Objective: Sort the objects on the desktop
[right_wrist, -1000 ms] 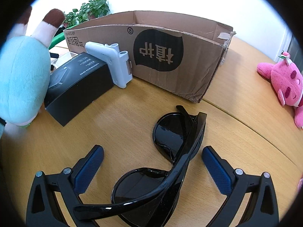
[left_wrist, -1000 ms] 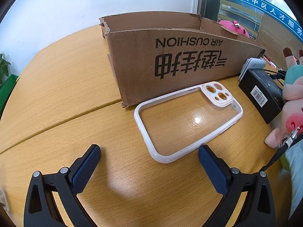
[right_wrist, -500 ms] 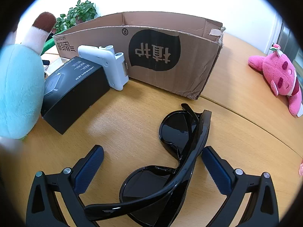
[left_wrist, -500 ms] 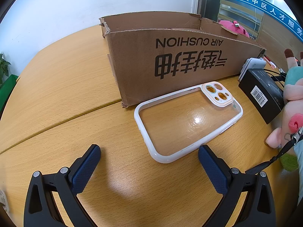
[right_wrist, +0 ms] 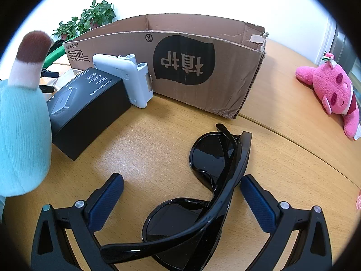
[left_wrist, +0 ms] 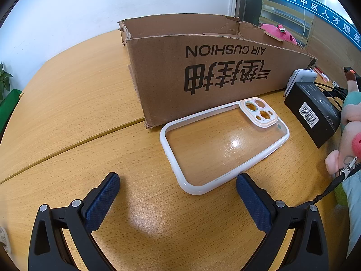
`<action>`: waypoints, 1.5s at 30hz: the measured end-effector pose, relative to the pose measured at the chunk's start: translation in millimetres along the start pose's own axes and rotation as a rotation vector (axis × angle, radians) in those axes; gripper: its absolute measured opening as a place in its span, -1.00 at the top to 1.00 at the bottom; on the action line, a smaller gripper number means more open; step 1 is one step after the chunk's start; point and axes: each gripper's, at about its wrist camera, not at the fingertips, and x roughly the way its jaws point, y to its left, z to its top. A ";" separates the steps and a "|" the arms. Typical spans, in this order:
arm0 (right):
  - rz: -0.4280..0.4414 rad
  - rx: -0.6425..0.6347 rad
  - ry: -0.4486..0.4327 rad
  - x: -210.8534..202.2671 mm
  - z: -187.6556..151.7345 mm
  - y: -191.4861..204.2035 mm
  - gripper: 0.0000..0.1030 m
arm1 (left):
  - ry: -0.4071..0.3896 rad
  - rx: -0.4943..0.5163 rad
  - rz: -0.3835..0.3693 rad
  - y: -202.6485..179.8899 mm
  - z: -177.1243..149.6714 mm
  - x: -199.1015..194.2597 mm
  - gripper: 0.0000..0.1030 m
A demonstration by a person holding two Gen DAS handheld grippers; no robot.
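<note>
A clear phone case (left_wrist: 225,144) with a white rim lies flat on the wooden table in front of an open cardboard box (left_wrist: 203,67). My left gripper (left_wrist: 178,192) is open, low over the table, with the case's near corner between its fingers. In the right wrist view, folded black sunglasses (right_wrist: 203,192) lie on the table. My right gripper (right_wrist: 181,192) is open around them, its right pad (right_wrist: 255,196) close beside the frame. The same box (right_wrist: 191,65) stands behind.
A black product box (right_wrist: 88,110) and a white device (right_wrist: 128,79) sit by the cardboard box. A light blue plush (right_wrist: 20,135) is at the left and a pink plush (right_wrist: 331,90) at the right. Potted plants (right_wrist: 90,20) stand behind.
My right gripper has shifted left and turned slightly, so the sunglasses now sit further right between the fingers. The left gripper and phone case have not moved.
</note>
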 end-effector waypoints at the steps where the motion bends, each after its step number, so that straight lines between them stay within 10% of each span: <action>1: 0.000 0.000 0.000 -0.5 -0.5 0.3 -1.00 | 0.000 0.000 0.000 -0.2 -0.3 0.0 -1.00; 45: -0.038 0.026 0.075 1.4 10.1 -4.5 -0.99 | 0.000 0.008 -0.007 -1.1 -1.8 -0.9 -1.00</action>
